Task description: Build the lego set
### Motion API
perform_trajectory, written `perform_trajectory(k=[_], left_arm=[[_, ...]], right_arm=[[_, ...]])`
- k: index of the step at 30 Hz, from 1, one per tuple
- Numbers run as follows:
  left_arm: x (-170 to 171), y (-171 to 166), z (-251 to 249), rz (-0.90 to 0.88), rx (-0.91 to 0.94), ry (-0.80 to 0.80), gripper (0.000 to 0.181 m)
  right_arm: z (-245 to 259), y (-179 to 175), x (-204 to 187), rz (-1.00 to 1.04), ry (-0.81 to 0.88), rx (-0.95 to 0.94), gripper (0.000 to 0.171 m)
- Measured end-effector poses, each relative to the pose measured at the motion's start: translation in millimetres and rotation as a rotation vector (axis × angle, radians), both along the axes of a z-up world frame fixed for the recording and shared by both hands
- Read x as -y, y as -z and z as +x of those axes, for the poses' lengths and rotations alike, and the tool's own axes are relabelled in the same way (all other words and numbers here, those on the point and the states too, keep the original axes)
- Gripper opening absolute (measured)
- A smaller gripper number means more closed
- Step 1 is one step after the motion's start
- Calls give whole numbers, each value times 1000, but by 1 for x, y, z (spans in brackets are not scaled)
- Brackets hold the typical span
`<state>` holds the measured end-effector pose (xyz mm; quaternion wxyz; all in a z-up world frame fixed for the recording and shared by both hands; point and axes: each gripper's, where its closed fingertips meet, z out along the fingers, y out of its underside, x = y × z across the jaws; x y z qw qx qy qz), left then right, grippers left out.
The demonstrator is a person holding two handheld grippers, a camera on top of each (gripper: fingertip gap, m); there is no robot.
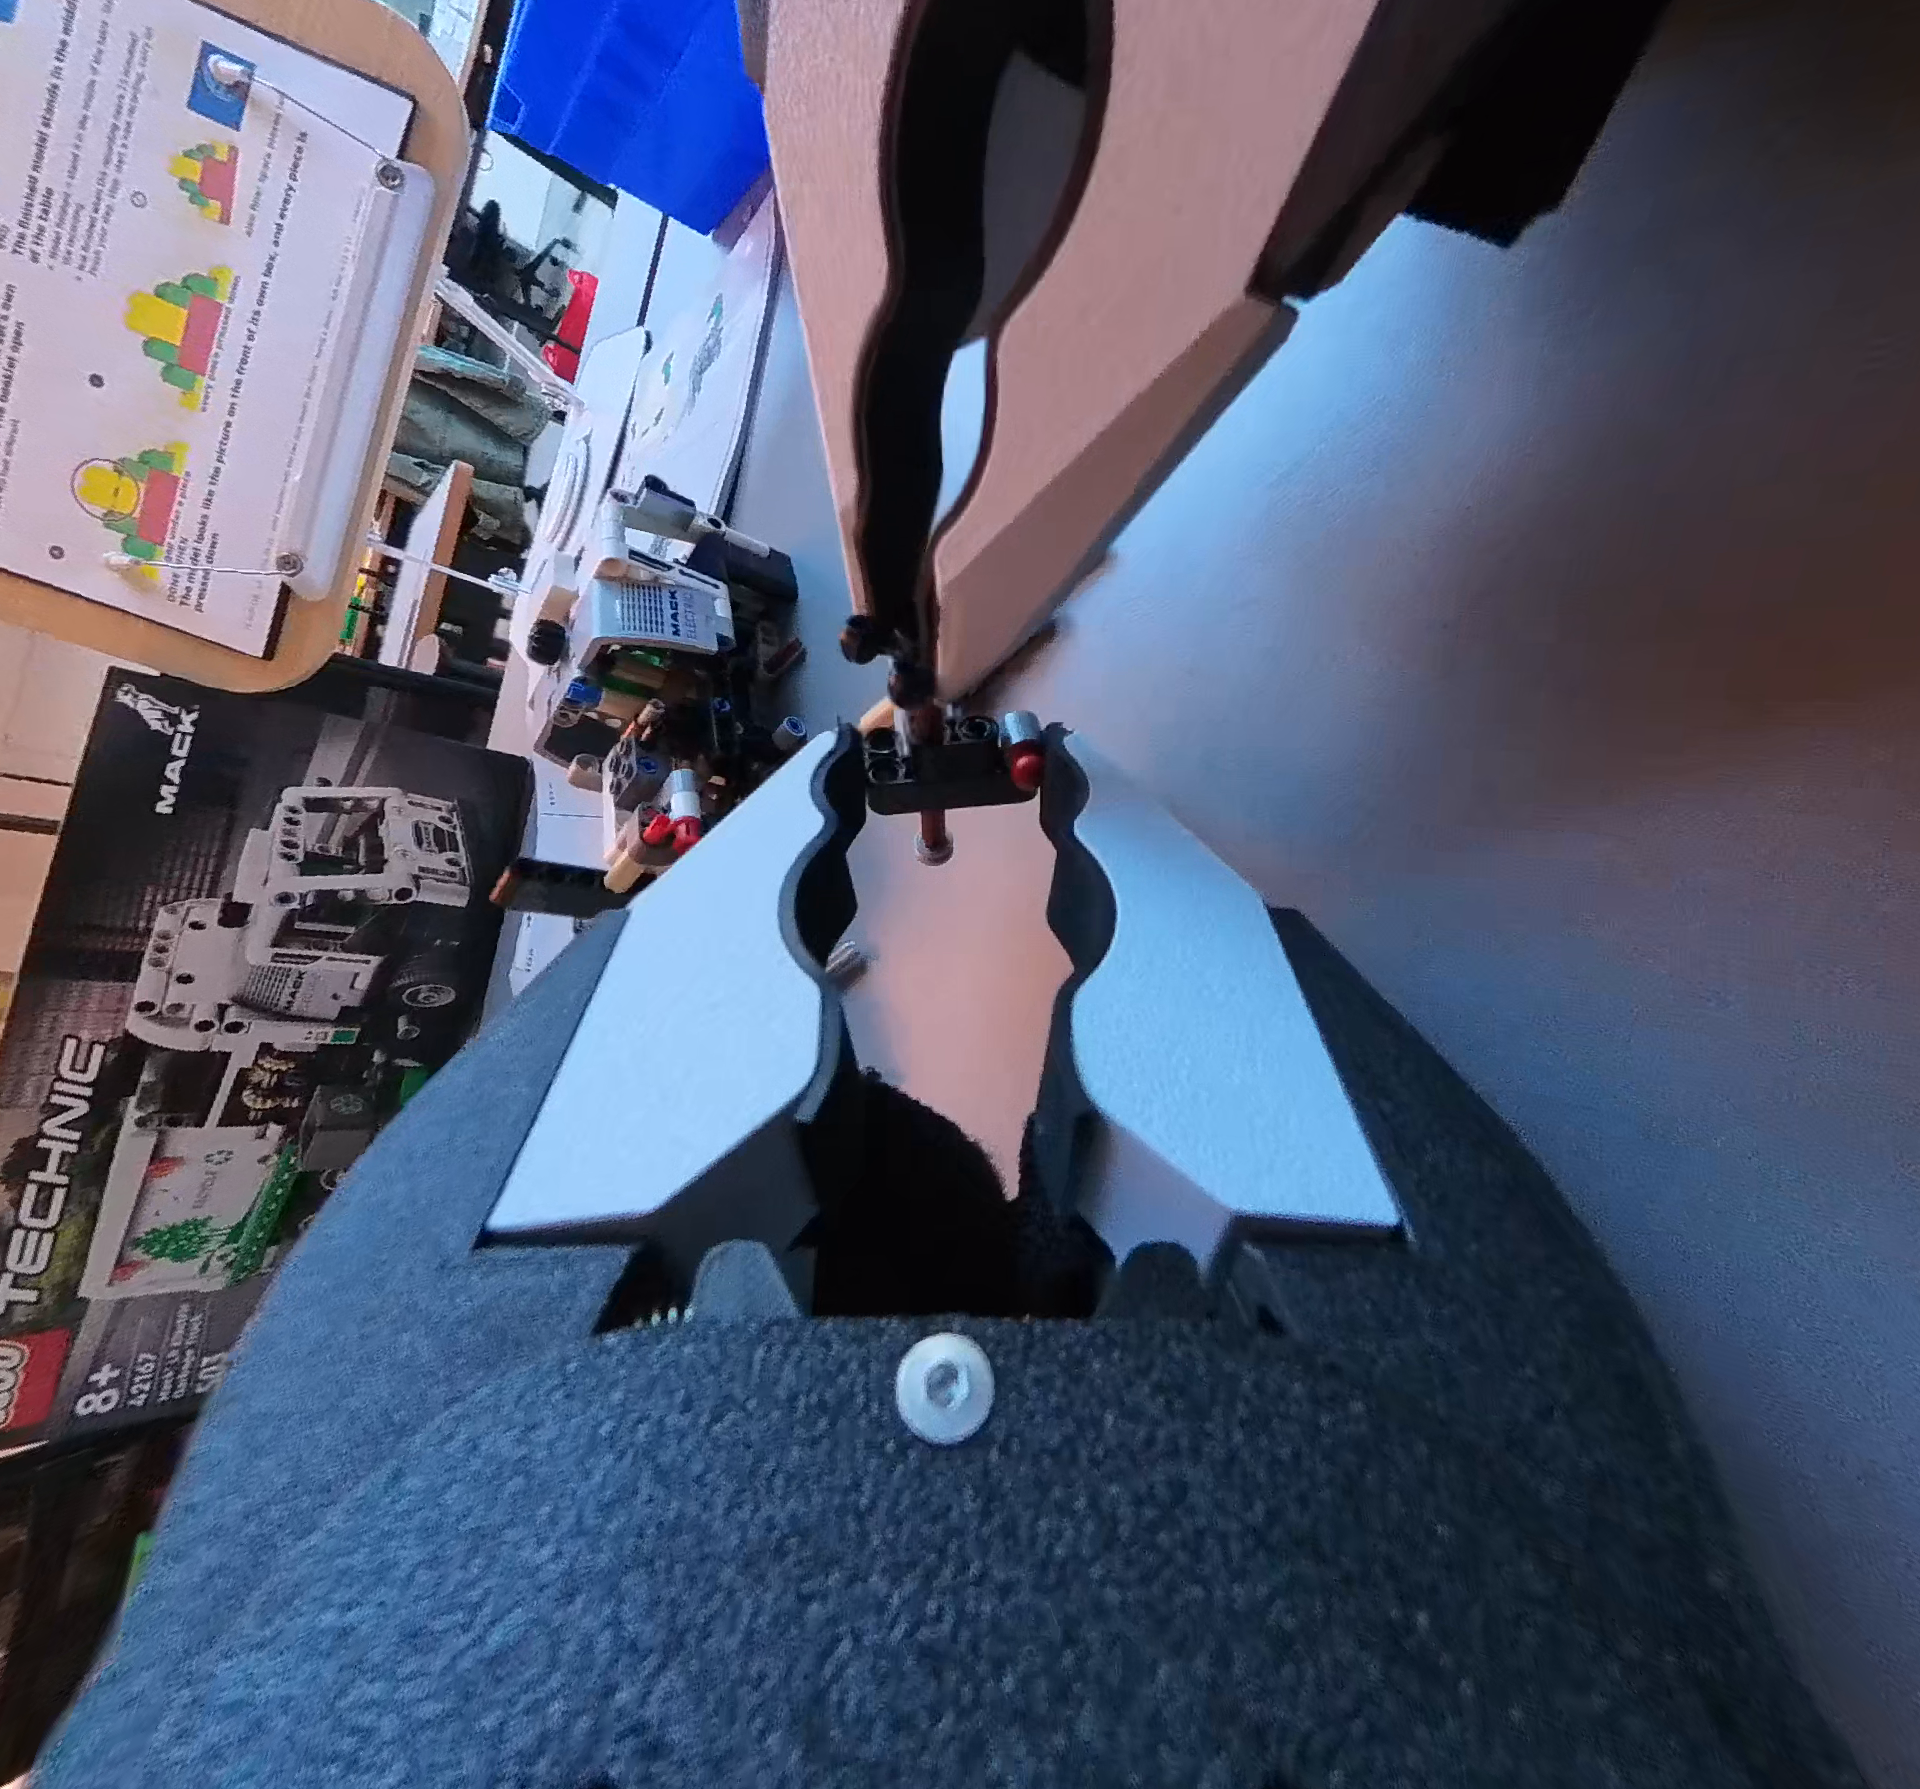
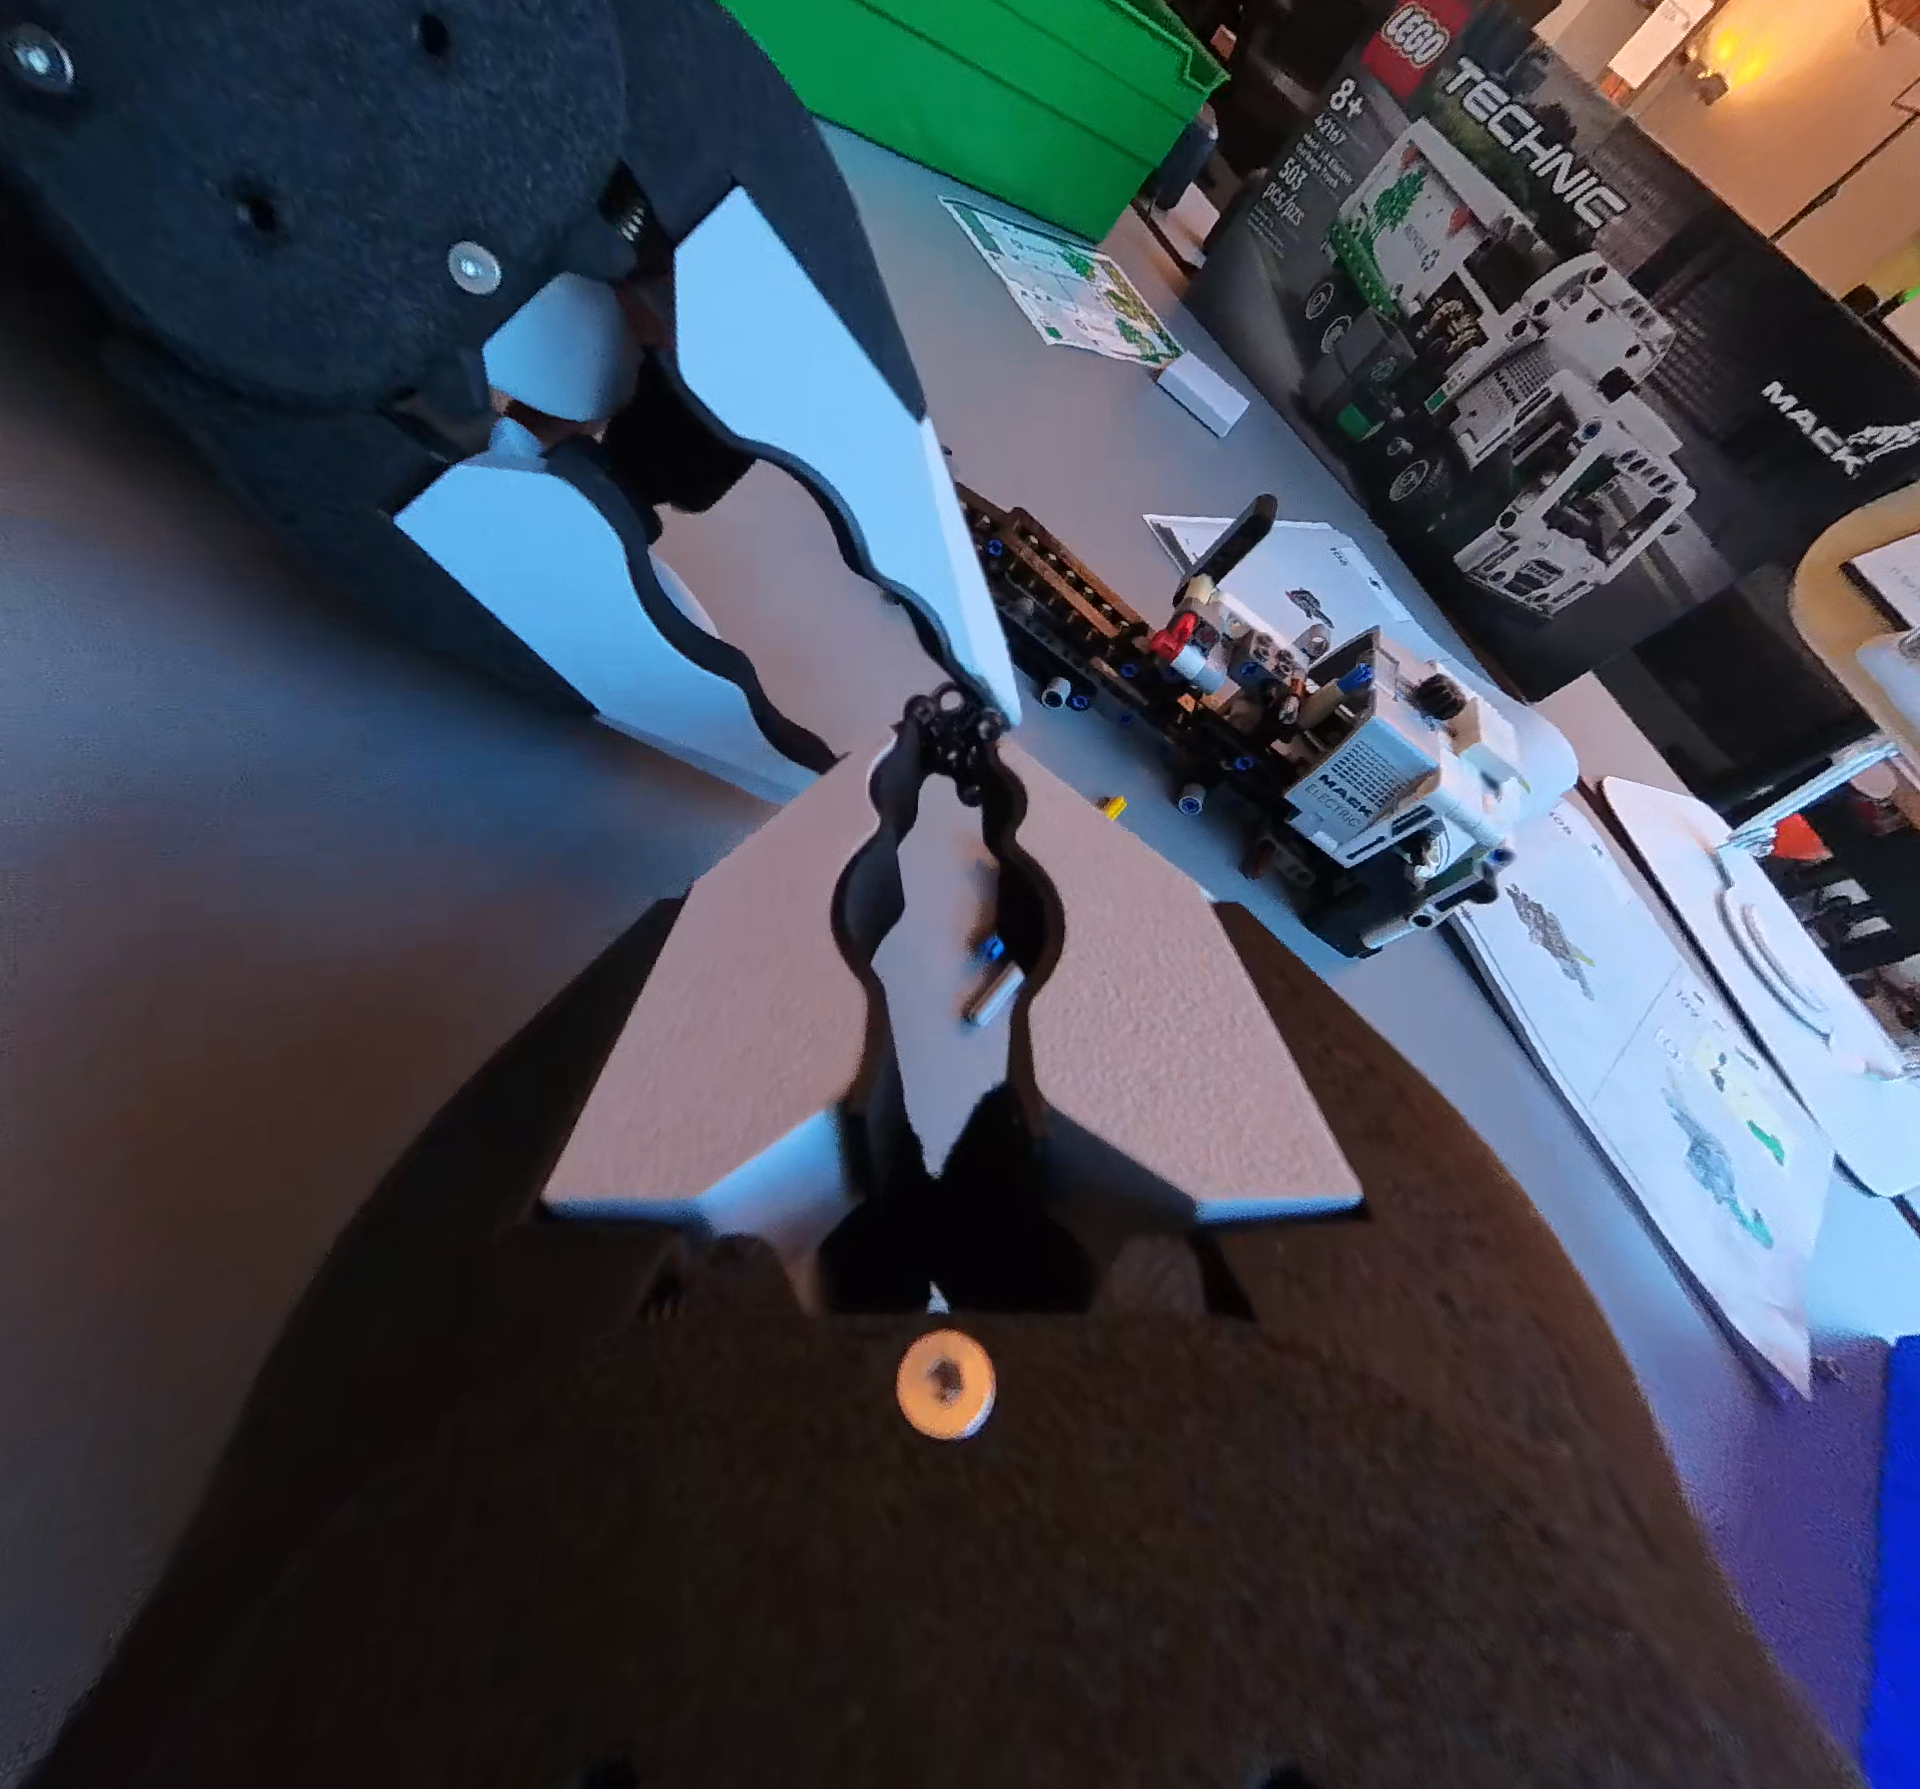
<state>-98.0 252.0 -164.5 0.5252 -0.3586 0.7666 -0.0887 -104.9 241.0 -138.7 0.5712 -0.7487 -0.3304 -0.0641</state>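
I judge the step in hand as mating two small parts. My left hand-held gripper (image 1: 951, 757) is clamped on a black subassembly (image 1: 940, 768) above the tabletop (image 1: 1558, 700). My right hand-held gripper (image 2: 951, 752) is nearly closed, pinching a small black connector (image 2: 951, 747) against it. Next: align, press. The part-built truck (image 2: 1299, 763) stands nearby.

Left gripper (image 1: 951, 763) part-closed, clamping; right gripper (image 2: 951, 752) pinched nearly closed. Their tips meet, crosswise.
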Motion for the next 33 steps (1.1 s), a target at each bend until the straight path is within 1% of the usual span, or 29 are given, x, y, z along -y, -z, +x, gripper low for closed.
perform_trajectory(k=[3,5,7,9,12,14,17,20,25,26,28,33], left_arm=[[-1,-1,0,-4,3,-9,31],[-3,-8,-1,-72,37,-13,32],[-4,-19,-4,-227,81,-27,32],[3,-26,-7,-452,108,-31,31],[14,-20,-13,-745,69,-85,32],[23,-15,-17,-873,44,-116,32],[30,-6,-22,-870,-3,-148,32],[36,9,-26,-859,-94,-171,32],[38,20,-30,-858,-177,-170,32],[37,24,-32,-853,-194,-181,32],[36,25,-35,-854,-201,-180,32],[36,25,-37,-835,-206,-161,32]], right_arm=[[-2,-3,2,19,-2,-1,10],[3,-5,2,17,17,-29,10],[9,-13,2,23,32,-113,10],[16,-21,1,36,48,-196,10],[22,-29,2,44,51,-290,10],[22,-30,3,45,46,-311,10],[8,-20,8,-37,-21,-312,10],[-5,7,16,-267,-86,-259,11],[-17,2,27,-425,-182,-257,11],[-17,5,29,-449,-183,-234,11],[-15,6,27,-420,-165,-180,11],[-29,7,22,-431,-186,-202,11]])
